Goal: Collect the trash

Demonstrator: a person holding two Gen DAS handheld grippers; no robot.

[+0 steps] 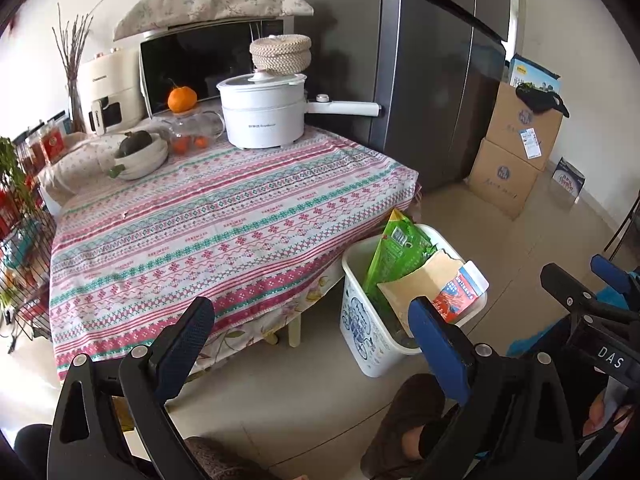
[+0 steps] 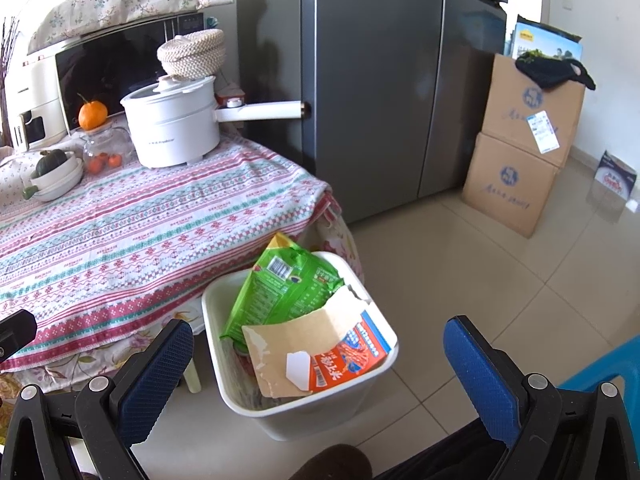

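Both my claws are spread wide and carry nothing: the left claw [image 1: 316, 344] hangs over the floor beside the table [image 1: 224, 216], the right claw [image 2: 320, 364] sits just above the near rim of the white waste bin [image 2: 224, 360]. The trash is already in that bin: a green snack bag [image 2: 280, 292] standing on end and leaning toward the table, and a torn orange carton [image 2: 320, 348] lying across the bin's near corner, its long edge running left to right. The bin lies straight ahead of the right claw, which is the nearer one; from the left it sits forward and to the right. The bin's bottom is hidden under the carton, and I cannot make out any loose trash on the tablecloth except perhaps a tiny speck [image 1: 125, 213].
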